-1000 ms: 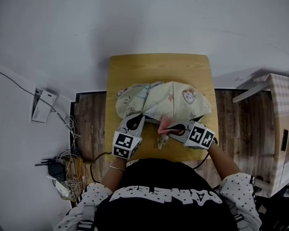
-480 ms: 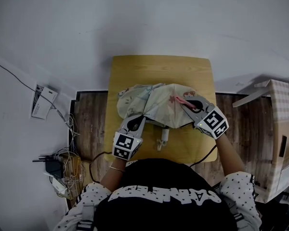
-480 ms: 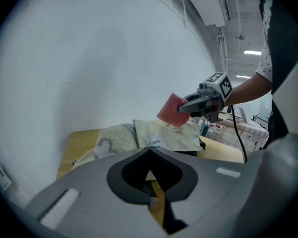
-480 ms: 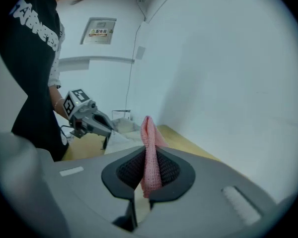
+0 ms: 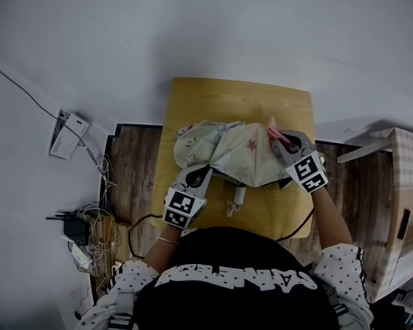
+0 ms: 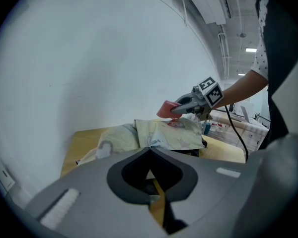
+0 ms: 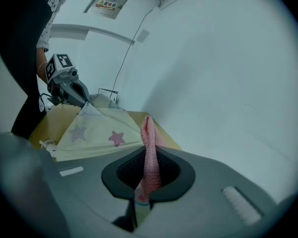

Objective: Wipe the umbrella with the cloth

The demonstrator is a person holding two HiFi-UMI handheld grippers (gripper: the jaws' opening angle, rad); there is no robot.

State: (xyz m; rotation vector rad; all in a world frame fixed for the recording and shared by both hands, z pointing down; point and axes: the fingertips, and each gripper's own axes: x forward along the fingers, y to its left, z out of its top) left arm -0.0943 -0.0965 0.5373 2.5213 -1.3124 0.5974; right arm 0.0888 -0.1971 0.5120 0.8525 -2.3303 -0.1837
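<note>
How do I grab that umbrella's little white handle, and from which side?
Grip the white handle round its bare stem, coming in from the near edge of the table, the person's side. It pokes out from under the umbrella towards that edge, lying low and uncovered. The canopy above it is soft, crumpled fabric, so it probably gives a poorer hold.

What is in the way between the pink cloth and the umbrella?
Nothing that shows. The right gripper pinches the cloth right at the umbrella's right edge, and nothing sits between them. The left gripper pinches the umbrella's near edge, off to the other side.
</note>
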